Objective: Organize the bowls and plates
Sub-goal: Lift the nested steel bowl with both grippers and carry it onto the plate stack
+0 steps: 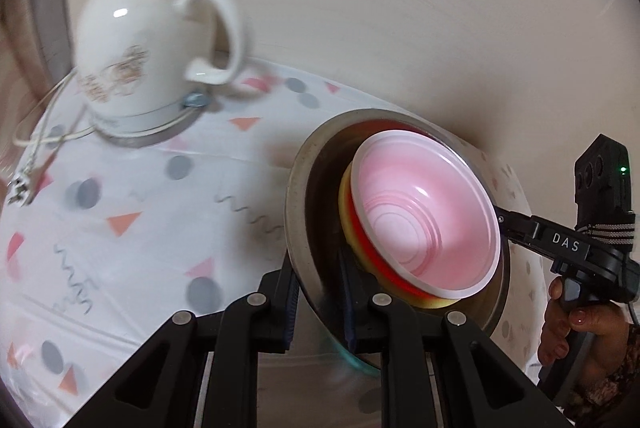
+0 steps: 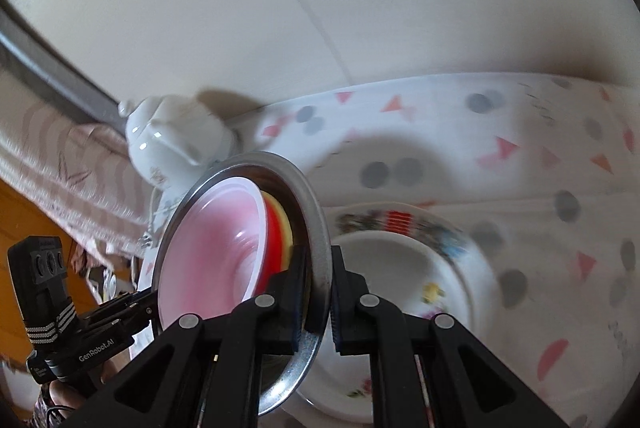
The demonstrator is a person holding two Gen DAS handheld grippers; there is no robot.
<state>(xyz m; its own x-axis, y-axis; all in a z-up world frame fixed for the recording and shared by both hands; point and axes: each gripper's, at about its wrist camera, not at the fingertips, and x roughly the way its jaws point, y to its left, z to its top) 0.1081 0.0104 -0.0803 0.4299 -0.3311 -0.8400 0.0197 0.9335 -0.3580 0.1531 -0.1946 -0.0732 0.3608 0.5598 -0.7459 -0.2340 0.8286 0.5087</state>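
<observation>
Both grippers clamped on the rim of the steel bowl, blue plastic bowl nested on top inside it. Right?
Not quite: the top nested bowl is pink, not blue. The left wrist view shows the pink plastic bowl sitting over red and yellow ones inside the steel bowl. The rest holds: the left gripper and right gripper are both clamped on its rim.

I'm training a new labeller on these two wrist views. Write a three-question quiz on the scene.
1. True or false: both claws, left and right, clamp the metal bowl's rim.
2. What lies innermost in the nested stack? A) pink bowl B) teapot C) spoon
3. Name the patterned dish on the tablecloth below the stack.

Key: 1 true; 2 A; 3 floral plate.
</observation>
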